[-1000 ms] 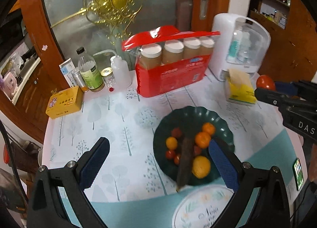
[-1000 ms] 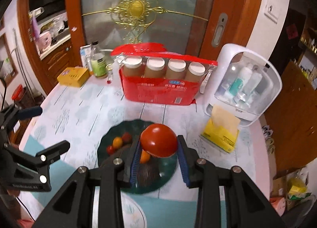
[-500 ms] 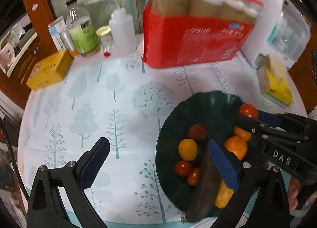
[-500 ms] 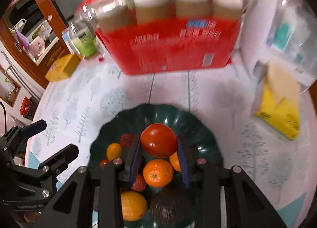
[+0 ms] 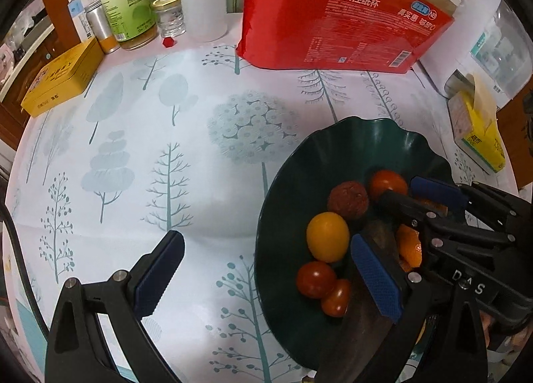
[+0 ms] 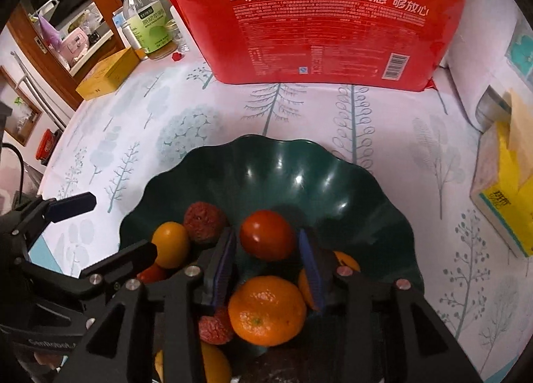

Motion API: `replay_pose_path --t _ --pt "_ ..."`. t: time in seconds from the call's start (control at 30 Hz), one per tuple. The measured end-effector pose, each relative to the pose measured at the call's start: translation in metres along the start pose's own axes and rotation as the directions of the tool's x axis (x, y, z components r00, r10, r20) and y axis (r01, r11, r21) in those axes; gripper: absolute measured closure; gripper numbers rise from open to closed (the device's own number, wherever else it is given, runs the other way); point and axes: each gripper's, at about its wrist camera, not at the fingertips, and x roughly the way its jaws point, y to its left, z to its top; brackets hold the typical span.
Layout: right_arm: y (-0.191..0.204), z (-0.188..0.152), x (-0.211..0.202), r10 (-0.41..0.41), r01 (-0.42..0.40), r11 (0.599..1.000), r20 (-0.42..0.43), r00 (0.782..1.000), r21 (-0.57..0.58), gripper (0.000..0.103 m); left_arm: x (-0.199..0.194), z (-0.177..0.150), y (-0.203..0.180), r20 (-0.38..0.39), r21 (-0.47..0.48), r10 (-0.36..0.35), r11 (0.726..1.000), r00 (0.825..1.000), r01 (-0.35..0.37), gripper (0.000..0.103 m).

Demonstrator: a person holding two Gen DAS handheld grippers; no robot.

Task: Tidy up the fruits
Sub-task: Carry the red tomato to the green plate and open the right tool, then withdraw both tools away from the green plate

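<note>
Tomato (image 6: 267, 234) now sits down inside the green bowl (image 6: 349, 183), near its middle, where a second ago it was carried high above the counter (image 5: 133, 149); the right gripper (image 6: 268, 258) has spread apart and lets it go, so this fruit looks delivered. It lies just beyond and between the fingertips, apparently clear of them, with an orange (image 6: 266, 306) nearer and a yellow fruit (image 6: 170, 244) to the left. Left gripper (image 5: 266, 276) hangs wide open and empty, straddling the bowl's left rim.

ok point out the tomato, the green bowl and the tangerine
tomato (image 6: 267, 235), right wrist view, middle of its red skin
green bowl (image 6: 299, 176), right wrist view, bare inner wall
tangerine (image 6: 266, 311), right wrist view, middle of its peel
</note>
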Motion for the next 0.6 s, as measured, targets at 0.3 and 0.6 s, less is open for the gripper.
replay_pose_path --t 0.3,0.6 --pt "0.008 -0.003 -0.015 -0.030 0.029 1.000 0.038 0.999 0.009 0.055 -0.024 -0.010 0.003 0.029 0.008 -0.001 1.000 1.000 0.001 0.003" --pt "0.020 -0.019 -0.061 -0.059 0.059 0.998 0.095 0.994 0.009 0.055 -0.073 -0.026 -0.002 0.083 0.028 -0.005 1.000 0.997 0.003 0.003"
